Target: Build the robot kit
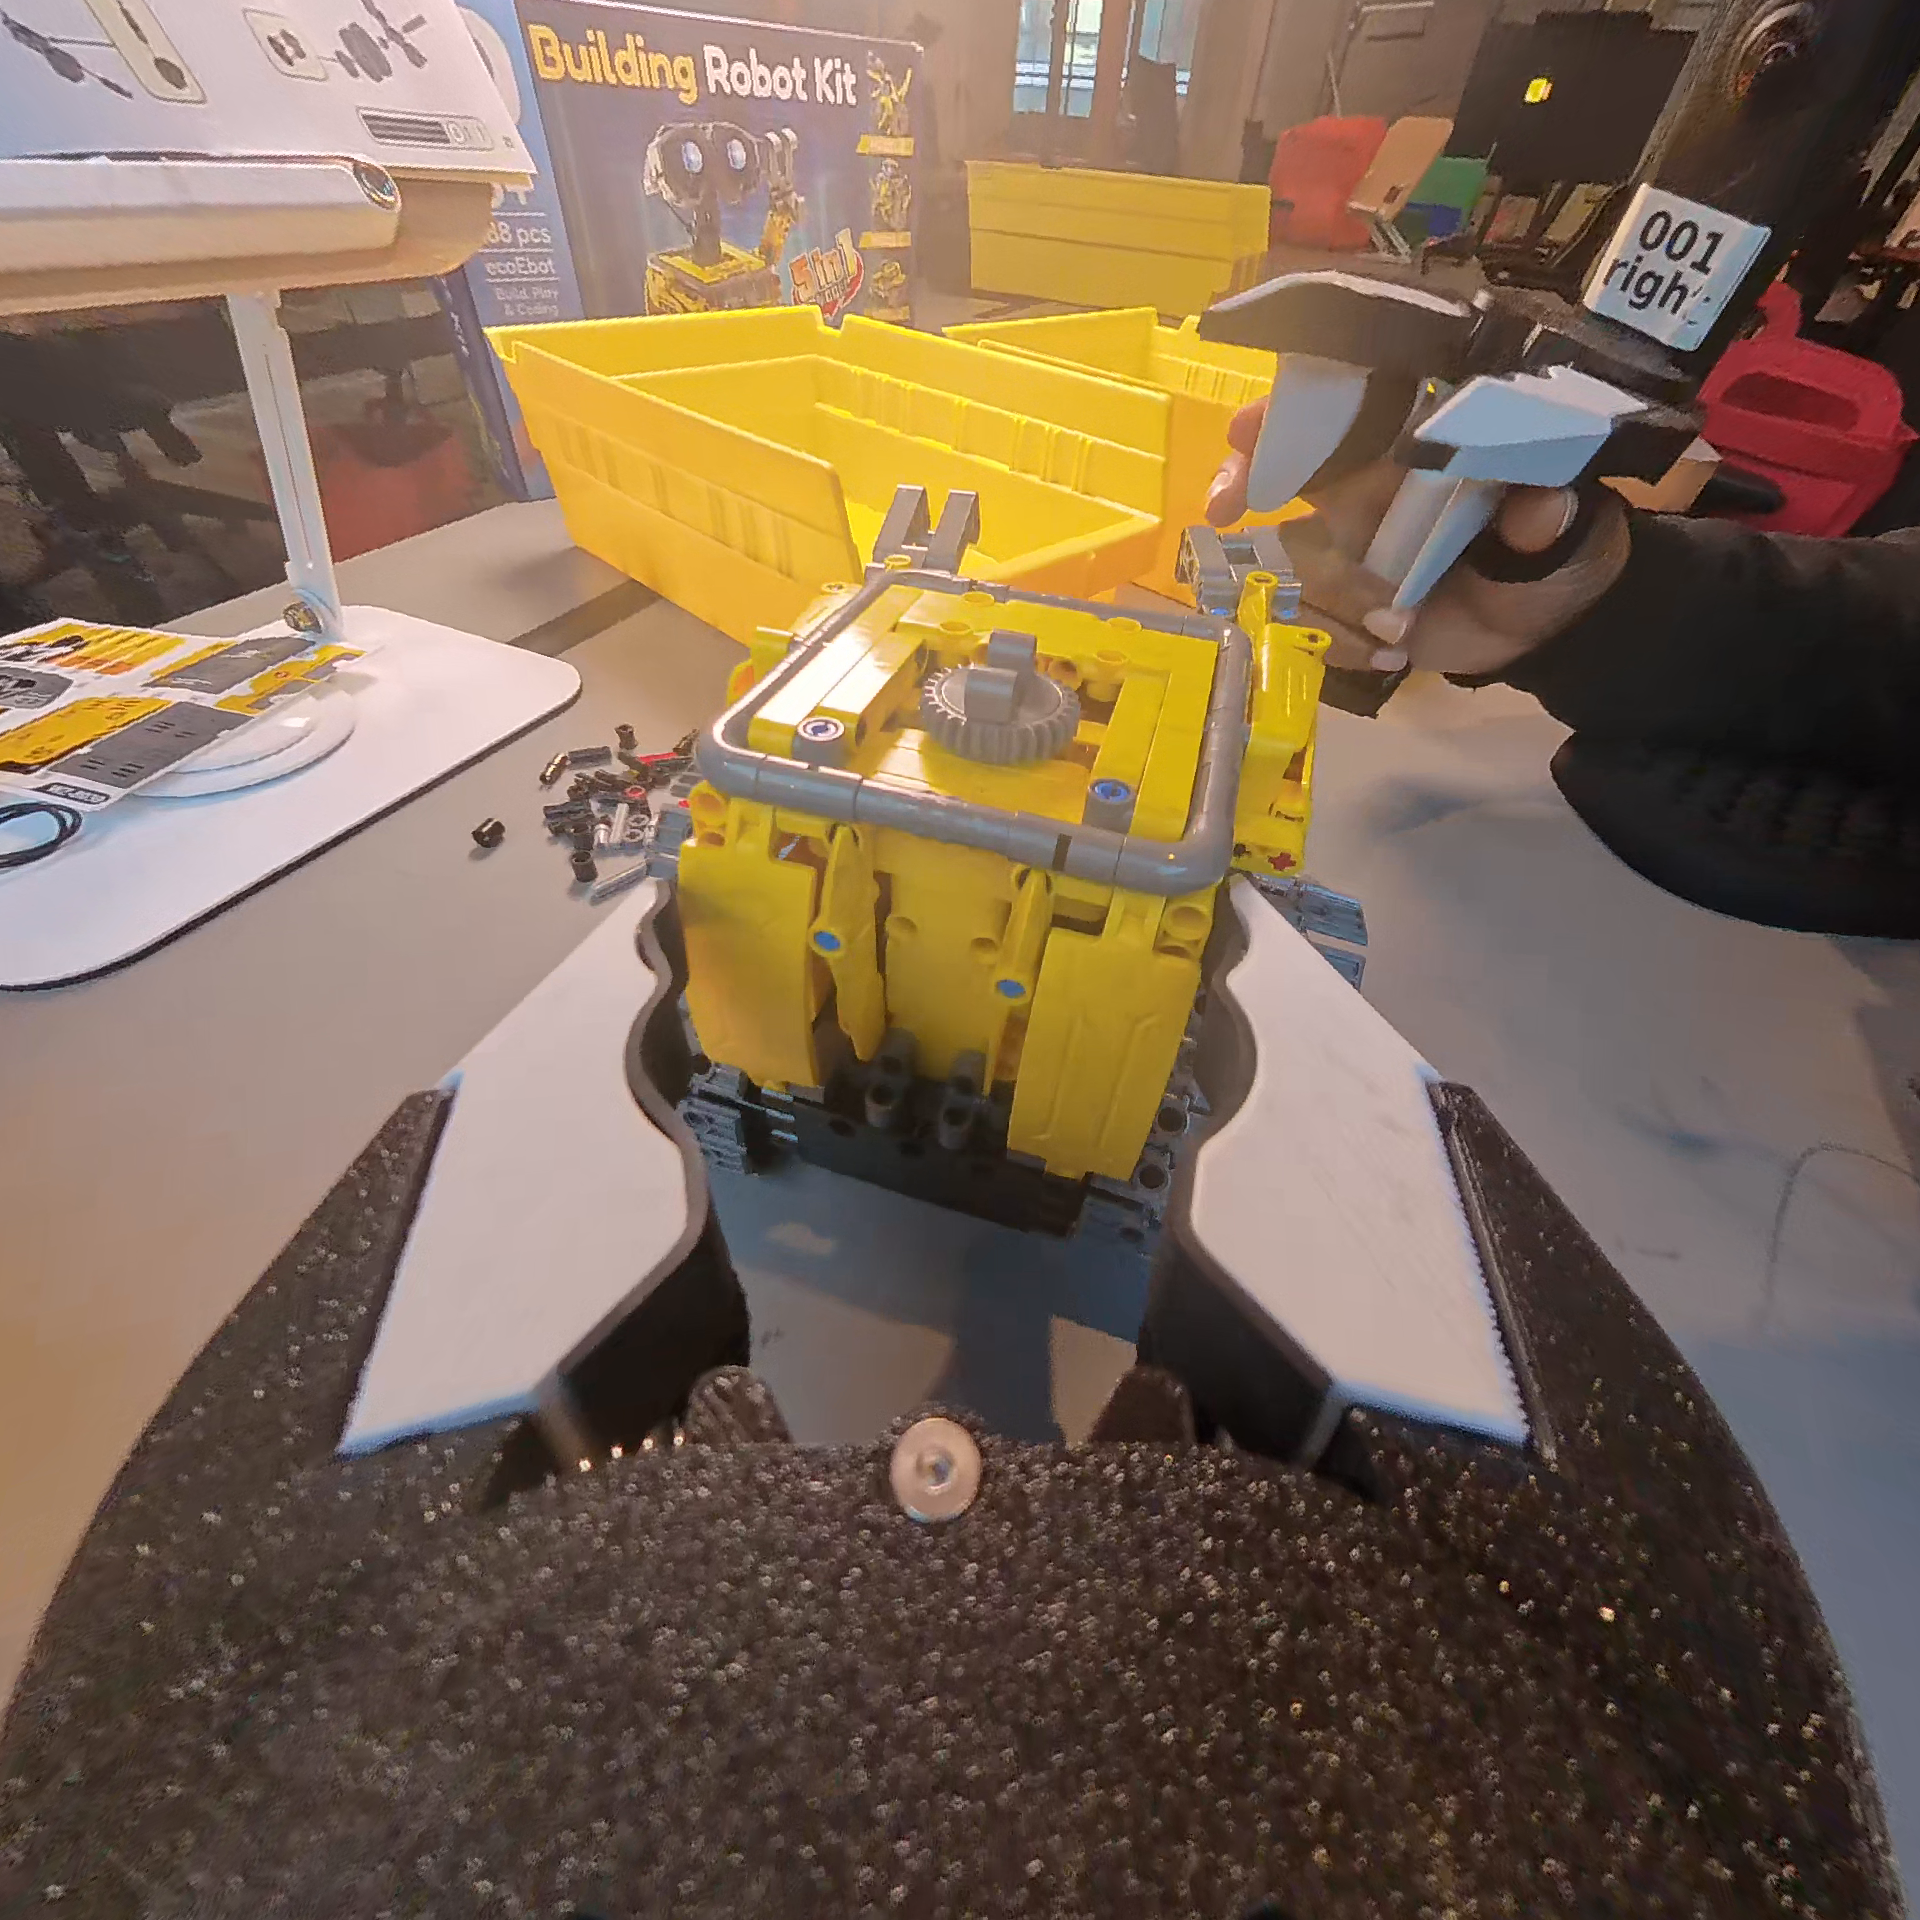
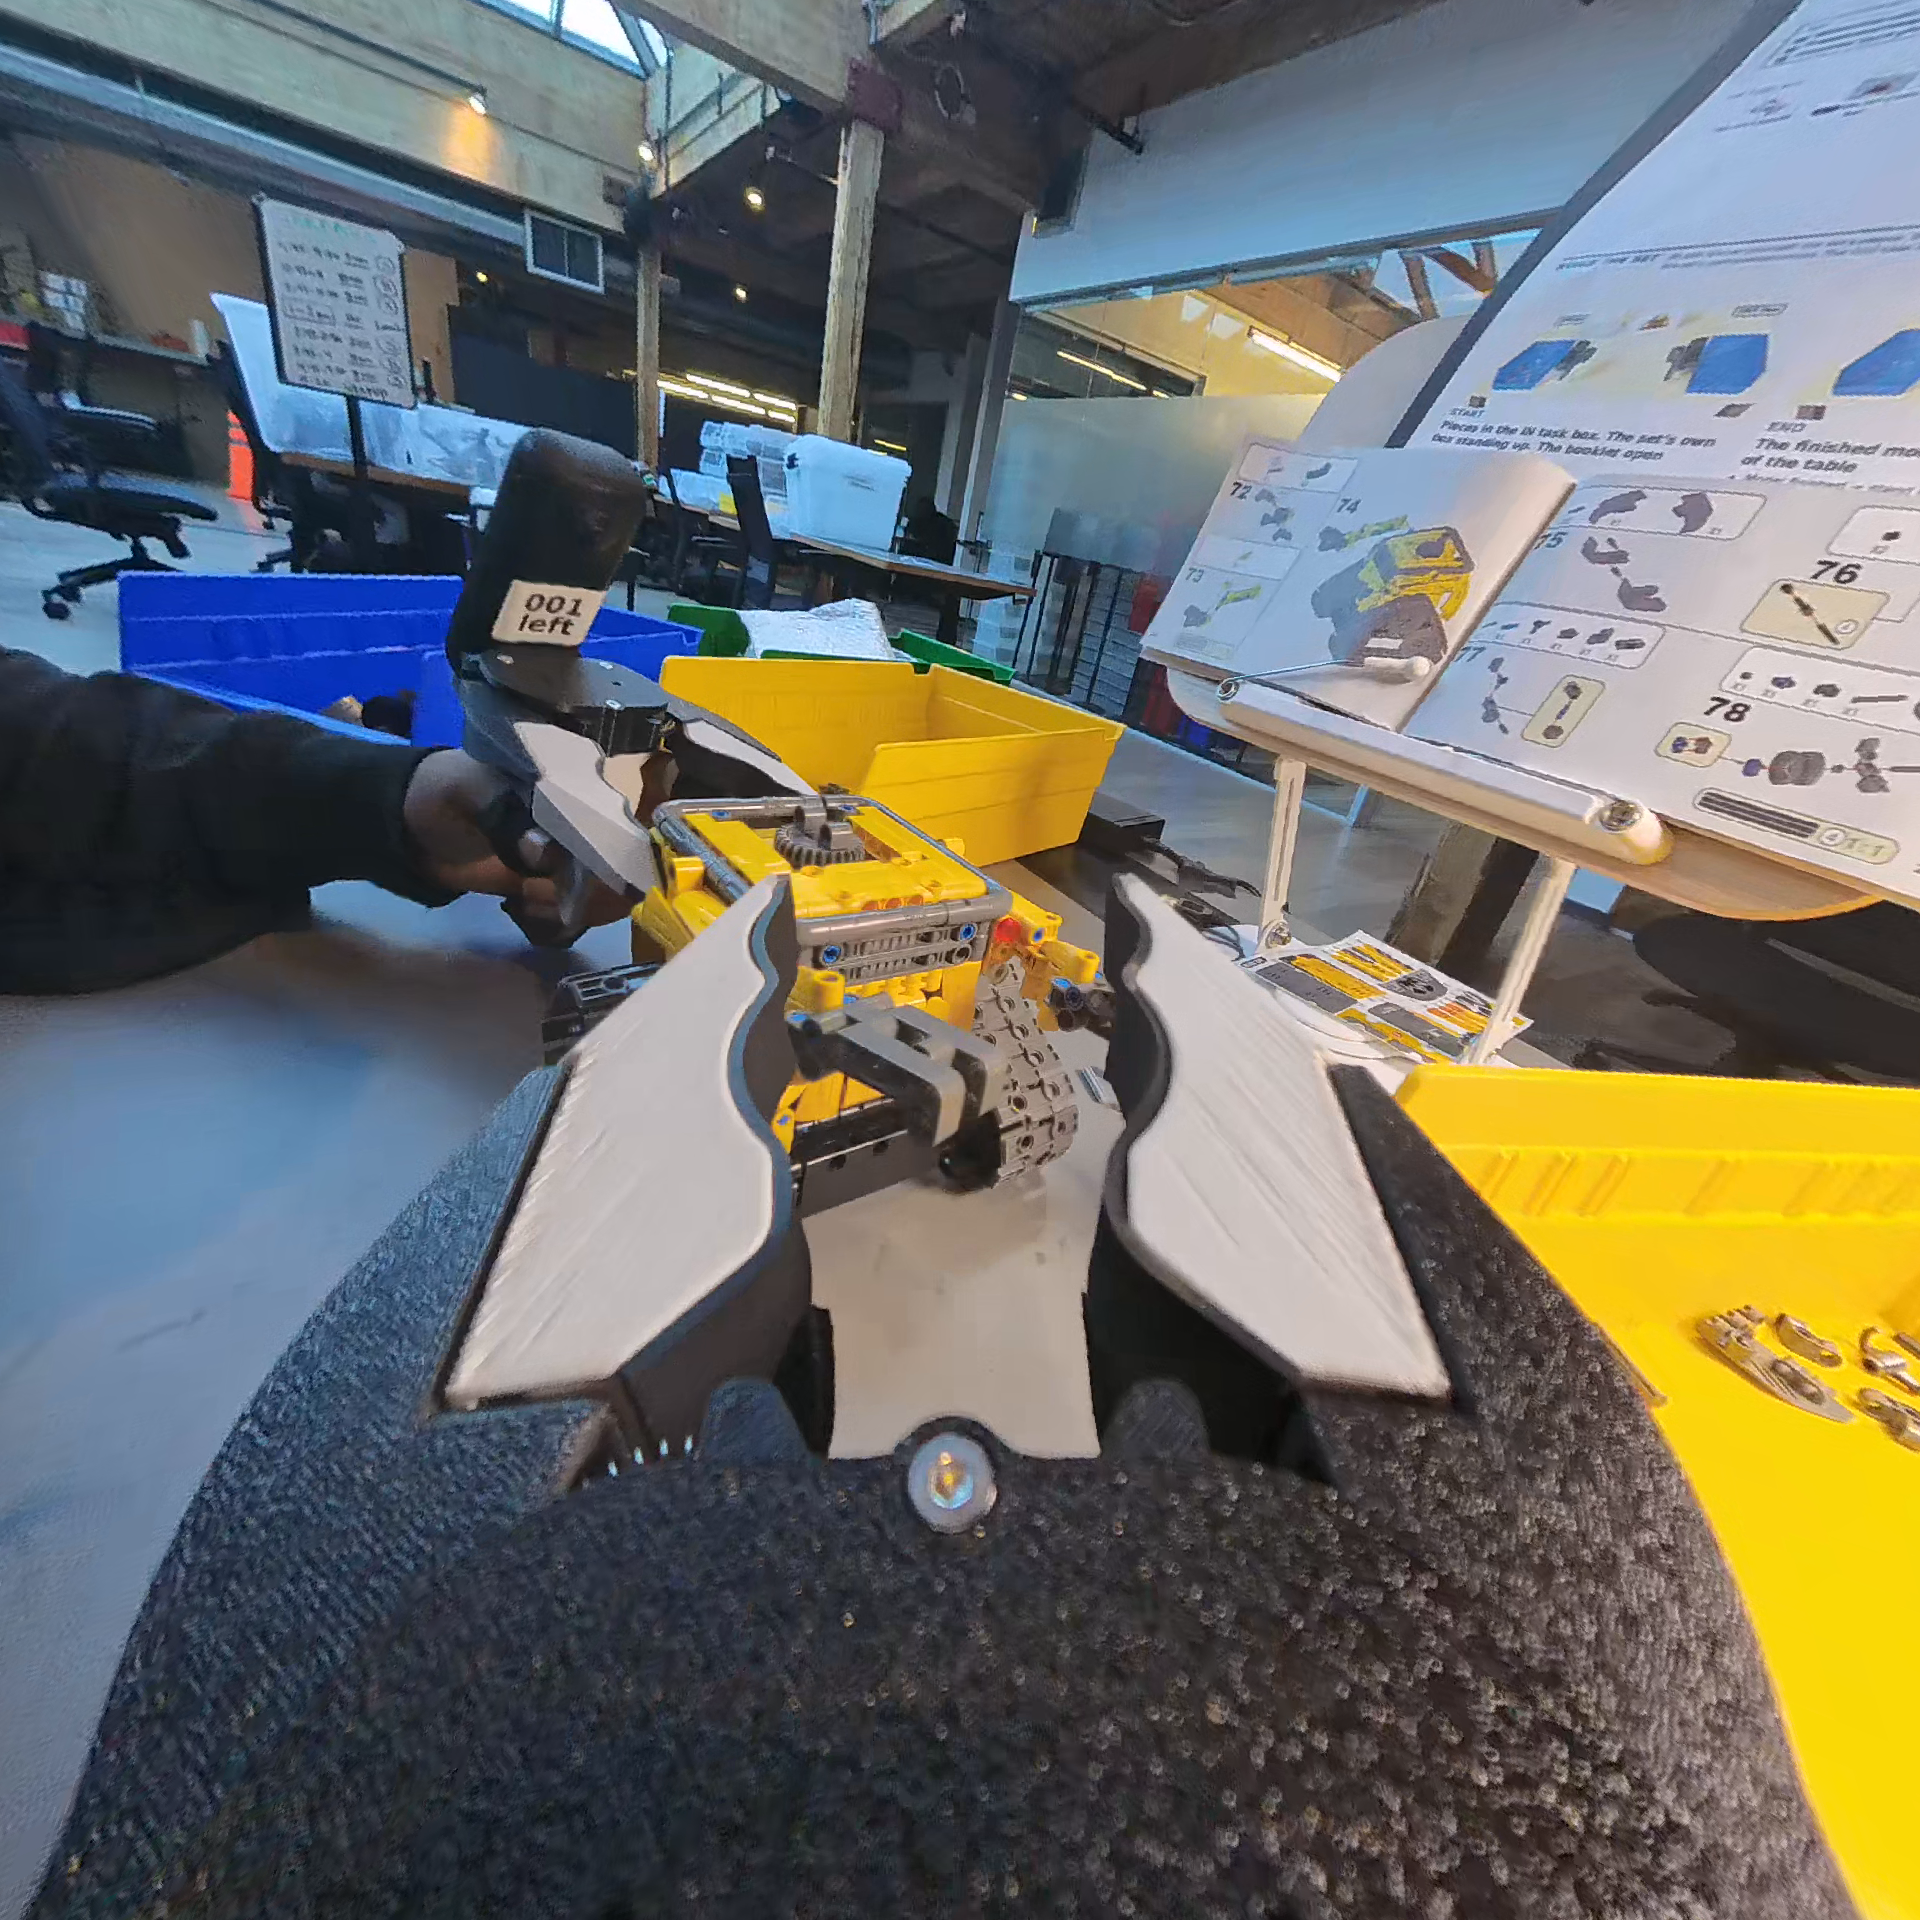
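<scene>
Left tongs (image 1: 951, 935) clamp the yellow-and-grey brick-built vehicle model (image 1: 966, 883) on the grey worktop (image 1: 312, 1091). Right tongs (image 2: 940, 935) stand spread around the model's grey front arm (image 2: 914, 1060), yellow plastic bins (image 1: 831, 447) behind.

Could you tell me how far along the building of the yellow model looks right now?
The yellow model has its body, grey top frame and gear built. The left gripper grips its sides; the right gripper stands open by its grey end. Loose small parts remain on the table.
</scene>
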Tool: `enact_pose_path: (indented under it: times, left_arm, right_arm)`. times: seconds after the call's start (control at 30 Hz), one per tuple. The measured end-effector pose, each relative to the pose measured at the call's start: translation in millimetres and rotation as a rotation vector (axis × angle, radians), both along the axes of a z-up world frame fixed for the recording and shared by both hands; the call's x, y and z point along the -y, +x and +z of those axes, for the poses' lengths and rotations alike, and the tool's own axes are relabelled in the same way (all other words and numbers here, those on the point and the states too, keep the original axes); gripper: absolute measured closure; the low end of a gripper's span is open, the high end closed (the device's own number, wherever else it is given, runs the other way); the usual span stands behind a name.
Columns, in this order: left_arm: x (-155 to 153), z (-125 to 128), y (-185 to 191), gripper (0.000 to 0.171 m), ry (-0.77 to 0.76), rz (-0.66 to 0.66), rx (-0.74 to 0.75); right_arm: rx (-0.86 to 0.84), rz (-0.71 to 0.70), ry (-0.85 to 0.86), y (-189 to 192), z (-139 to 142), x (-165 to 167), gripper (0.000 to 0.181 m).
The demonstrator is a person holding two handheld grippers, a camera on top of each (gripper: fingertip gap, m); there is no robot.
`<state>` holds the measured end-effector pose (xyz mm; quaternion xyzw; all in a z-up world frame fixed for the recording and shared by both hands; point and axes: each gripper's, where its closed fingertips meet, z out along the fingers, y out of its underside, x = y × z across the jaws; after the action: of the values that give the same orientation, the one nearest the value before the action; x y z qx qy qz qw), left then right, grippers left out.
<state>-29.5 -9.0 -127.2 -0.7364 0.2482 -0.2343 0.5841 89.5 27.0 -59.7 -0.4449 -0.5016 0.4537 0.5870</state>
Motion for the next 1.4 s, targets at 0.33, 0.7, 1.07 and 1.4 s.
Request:
enact_pose_path:
  times: [0.33,0.7,1.07,1.4]
  left_arm:
    - [5,-2,-4,0.073,0.008,0.073,-0.010]
    - [55,-5,3,0.080,-0.081,-0.135,-0.094]
    - [135,-2,86,0.095,-0.159,-0.608,-0.041]
    - [90,13,12,0.105,-0.069,-0.279,-0.060]
  right_arm:
    - [0.086,0.098,0.151,-12,-10,41,0.139]
    - [0.471,0.201,0.247,-30,-96,65,0.155]
    - [0.546,-0.220,0.038,-1,-97,-42,0.159]
    - [0.471,0.099,-0.223,12,-26,34,0.104]
